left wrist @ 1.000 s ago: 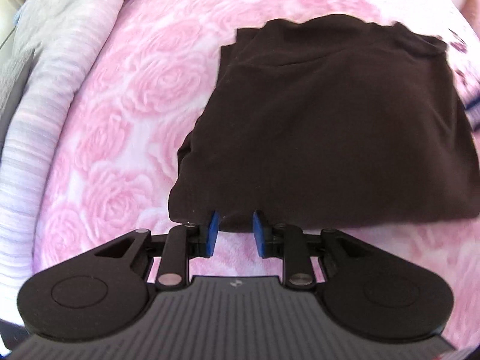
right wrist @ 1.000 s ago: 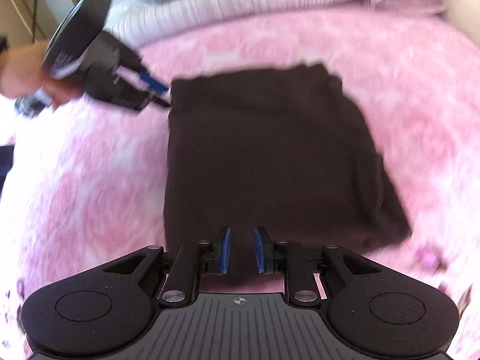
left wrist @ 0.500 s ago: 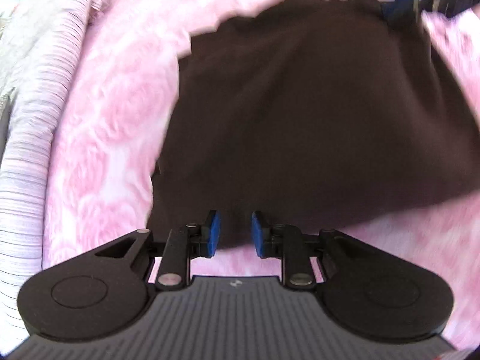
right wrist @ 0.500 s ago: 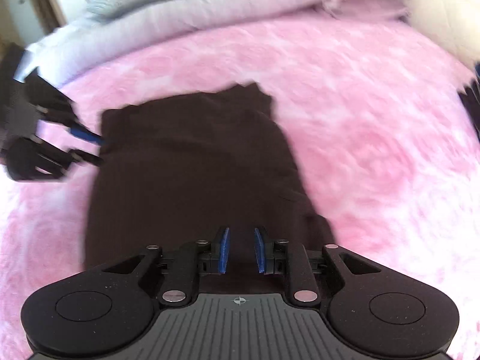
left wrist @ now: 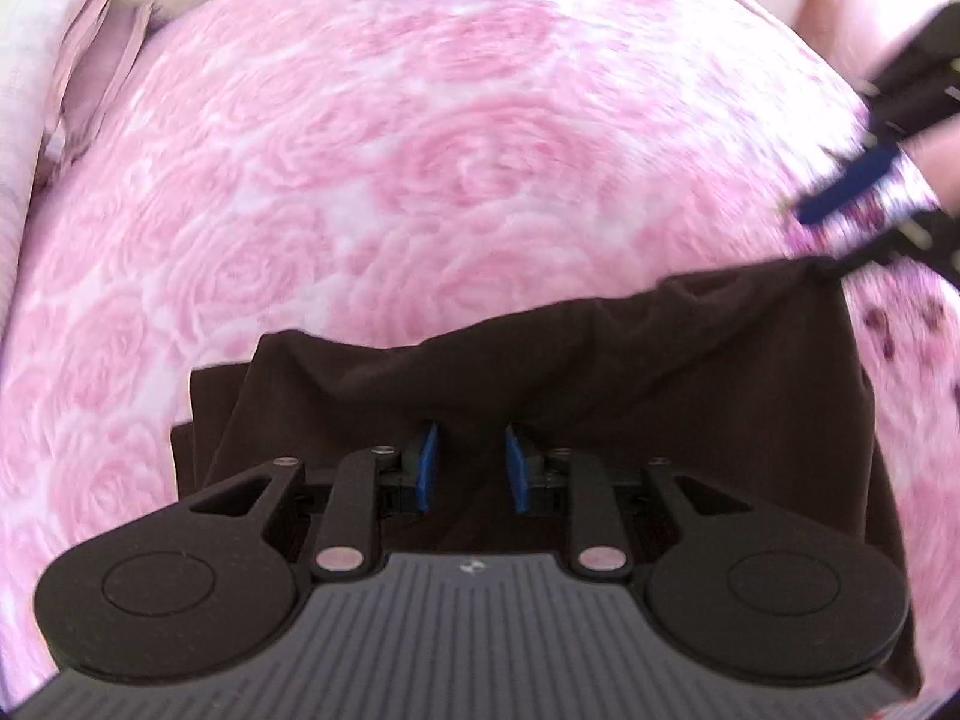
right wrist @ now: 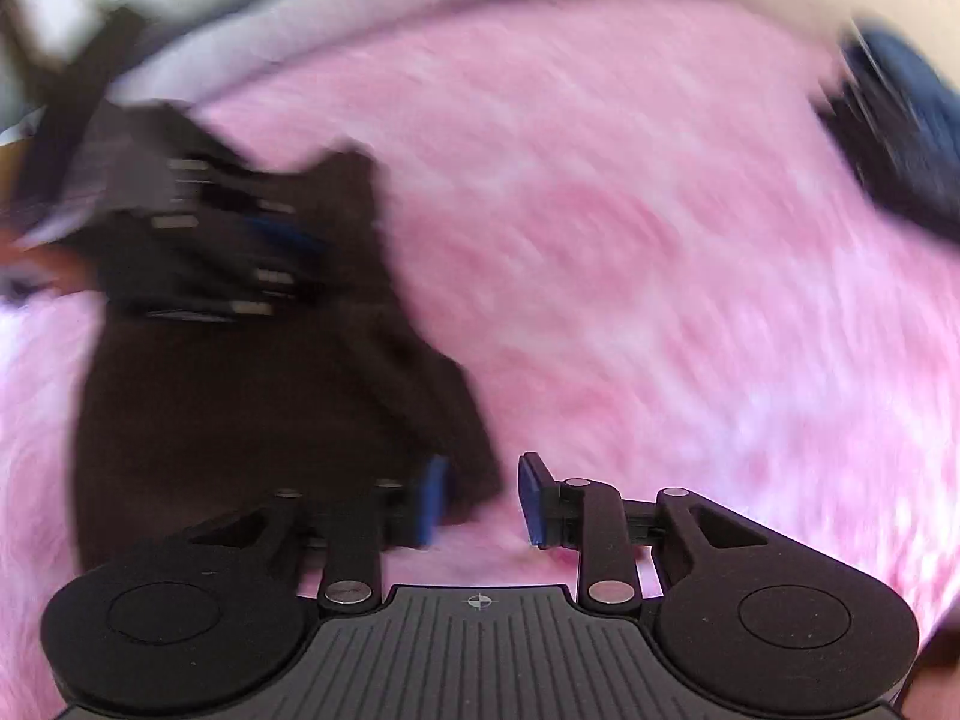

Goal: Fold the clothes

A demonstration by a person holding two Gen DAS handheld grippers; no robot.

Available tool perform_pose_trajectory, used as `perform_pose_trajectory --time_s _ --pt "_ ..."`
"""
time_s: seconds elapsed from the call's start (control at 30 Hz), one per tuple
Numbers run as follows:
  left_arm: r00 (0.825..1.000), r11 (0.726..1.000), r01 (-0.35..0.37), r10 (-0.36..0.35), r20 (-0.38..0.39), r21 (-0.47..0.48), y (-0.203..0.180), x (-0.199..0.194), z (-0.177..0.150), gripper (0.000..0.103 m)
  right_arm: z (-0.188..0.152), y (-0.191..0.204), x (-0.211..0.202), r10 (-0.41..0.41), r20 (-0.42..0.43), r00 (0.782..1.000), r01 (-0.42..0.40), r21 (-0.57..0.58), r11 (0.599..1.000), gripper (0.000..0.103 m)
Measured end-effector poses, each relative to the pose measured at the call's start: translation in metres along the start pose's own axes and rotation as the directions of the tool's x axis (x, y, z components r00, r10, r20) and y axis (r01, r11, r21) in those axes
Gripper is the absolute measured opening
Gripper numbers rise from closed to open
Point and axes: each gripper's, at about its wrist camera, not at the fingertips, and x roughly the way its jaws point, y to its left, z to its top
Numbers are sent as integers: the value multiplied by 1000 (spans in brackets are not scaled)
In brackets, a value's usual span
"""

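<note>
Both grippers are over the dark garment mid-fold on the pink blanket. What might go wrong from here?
1. The left gripper has just been opening over bunched dark garment; the fold may slump unevenly.
2. The right gripper, also just opening, sits at the garment's corner and could drag it askew across the pink blanket.

dark garment (left wrist: 630, 372) under parted tongs (left wrist: 468, 468), pink rose blanket (left wrist: 420, 168)

left hand-held gripper (left wrist: 467, 468): jaws just opening | right hand-held gripper (right wrist: 483, 498): same

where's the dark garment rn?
The dark garment lies on the pink rose blanket, low in the left wrist view under the left gripper; lower left in the right wrist view.
</note>
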Motion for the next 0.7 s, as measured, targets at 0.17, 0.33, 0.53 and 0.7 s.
perform_pose_trajectory --time_s 0.17,0.33,0.53,0.7 --pt "1000 998 16 -18 -20 -53 17 6 6 35 -3 24 22 119 -17 993 -120 -85 989 29" --pt "998 995 -52 49 -45 -81 38 -10 -3 34 -3 -16 40 116 -43 992 -113 59 992 28" --pt "973 973 -206 192 -128 -105 73 -62 -60 31 2 -14 16 -9 -54 999 13 69 998 29" --pt "960 969 -248 244 -141 -15 64 -112 -115 32 0 28 -9 -5 -9 1000 5 55 998 60"
